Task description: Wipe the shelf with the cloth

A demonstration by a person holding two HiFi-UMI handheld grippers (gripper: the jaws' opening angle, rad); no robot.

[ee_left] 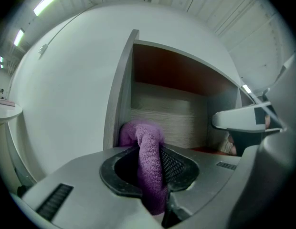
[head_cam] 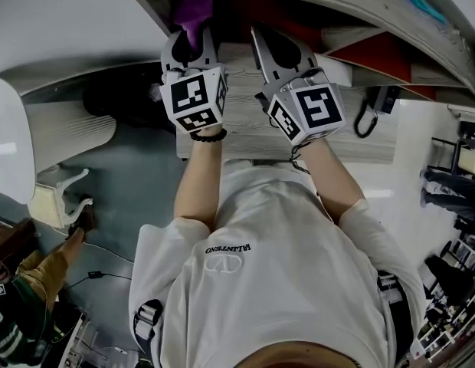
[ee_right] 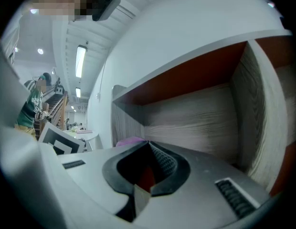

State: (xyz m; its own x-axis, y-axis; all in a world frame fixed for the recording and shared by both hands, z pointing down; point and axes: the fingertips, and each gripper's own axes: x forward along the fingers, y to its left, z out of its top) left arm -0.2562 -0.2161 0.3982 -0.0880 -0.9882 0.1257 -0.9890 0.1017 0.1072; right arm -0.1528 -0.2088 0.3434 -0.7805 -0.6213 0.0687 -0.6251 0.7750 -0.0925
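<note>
Currently, cloth point(ee_left: 150, 175) clamped in L hand-held gripper point(ee_left: 149, 149); shelf point(ee_left: 162, 116) ahead

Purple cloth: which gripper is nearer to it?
Left. The left gripper is shut on the cloth; the right gripper, shut on nothing, sits apart to the cloth's right.

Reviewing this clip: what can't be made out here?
Left gripper view: whether the cloth touches the shelf floor; the left gripper's body hides it.
Head view: the cloth's far end, lost in the dark recess.
Right gripper view: the red patch behind the right gripper's shut jaws; mostly blocked.
</note>
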